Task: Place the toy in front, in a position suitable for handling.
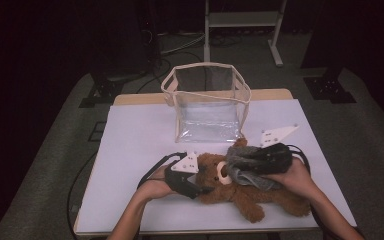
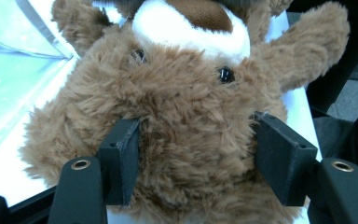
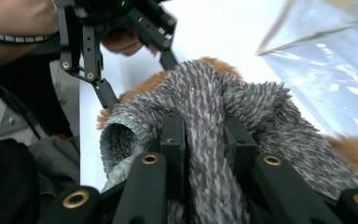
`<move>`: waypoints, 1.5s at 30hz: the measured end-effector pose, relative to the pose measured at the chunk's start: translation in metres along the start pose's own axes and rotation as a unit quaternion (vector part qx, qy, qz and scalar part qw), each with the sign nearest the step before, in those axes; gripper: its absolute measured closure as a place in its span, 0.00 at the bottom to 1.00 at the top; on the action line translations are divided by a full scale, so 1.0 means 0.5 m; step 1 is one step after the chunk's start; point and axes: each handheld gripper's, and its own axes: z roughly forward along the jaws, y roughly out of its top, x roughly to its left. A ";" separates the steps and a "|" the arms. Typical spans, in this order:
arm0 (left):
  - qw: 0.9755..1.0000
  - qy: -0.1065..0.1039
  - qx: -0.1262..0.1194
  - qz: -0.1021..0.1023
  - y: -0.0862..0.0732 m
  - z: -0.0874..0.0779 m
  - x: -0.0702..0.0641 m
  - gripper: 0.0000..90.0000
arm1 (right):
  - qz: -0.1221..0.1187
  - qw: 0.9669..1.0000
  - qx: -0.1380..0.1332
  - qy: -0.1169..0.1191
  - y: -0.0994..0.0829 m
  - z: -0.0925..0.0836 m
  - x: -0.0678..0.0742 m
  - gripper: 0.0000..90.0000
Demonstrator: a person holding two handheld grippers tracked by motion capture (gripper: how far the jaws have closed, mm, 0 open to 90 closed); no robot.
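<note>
A brown teddy bear [image 1: 260, 197] lies on its back on the white table [image 1: 140, 135], head toward the left. Its head [image 2: 191, 107] sits between my left gripper's [image 2: 196, 140] jaws, which press into the fur on both sides. The same gripper [image 1: 202, 189] shows at the bear's head in the high view. A grey fuzzy knitted garment [image 3: 205, 98] is bunched over the bear's chest [image 1: 245, 172]. My right gripper [image 3: 204, 130] is shut on a fold of it, just above the bear [image 1: 252, 159]. The left gripper [image 3: 137, 77] also appears beyond the garment.
A clear plastic bag [image 1: 207, 107] with beige trim stands open at the table's back middle, just behind the bear. Both forearms reach in over the front edge. A metal frame [image 1: 242, 20] stands on the floor beyond the table.
</note>
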 end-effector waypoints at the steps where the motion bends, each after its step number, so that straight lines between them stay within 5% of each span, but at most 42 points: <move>1: 1.000 0.005 -0.002 -0.004 -0.006 -0.002 0.001 0.40 | 0.000 1.000 0.006 0.002 0.006 0.010 -0.002 0.81; 6: 1.000 0.003 -0.016 -0.018 -0.021 -0.008 0.002 0.39 | 0.026 0.999 0.018 0.014 0.037 0.027 -0.030 0.81; 8: 1.000 0.006 -0.008 -0.003 -0.018 -0.008 -0.002 0.39 | 0.036 0.999 0.026 0.020 0.052 0.035 -0.040 0.81; 13: 1.000 -0.001 -0.008 0.011 -0.016 -0.011 -0.014 0.39 | 0.034 0.999 0.039 0.013 0.083 0.058 -0.064 0.81; 25: 0.999 -0.020 0.005 0.034 -0.016 -0.011 -0.025 0.38 | 0.037 0.994 0.094 0.043 0.117 0.175 -0.084 0.81; 29: 0.999 -0.018 0.005 0.034 -0.018 -0.012 -0.023 0.37 | 0.041 0.994 0.097 0.043 0.113 0.180 -0.086 0.81; 33: 1.000 -0.013 -0.001 0.024 -0.020 -0.012 -0.018 0.38 | 0.036 0.995 0.090 0.031 0.106 0.144 -0.082 0.81; 39: 1.000 0.008 0.000 0.016 -0.018 -0.010 -0.008 0.40 | 0.043 0.995 0.092 0.001 0.060 0.040 -0.069 0.81; 45: 1.000 0.027 -0.007 -0.004 -0.018 -0.010 0.003 0.41 | 0.031 0.997 0.073 -0.006 0.035 -0.034 -0.018 0.81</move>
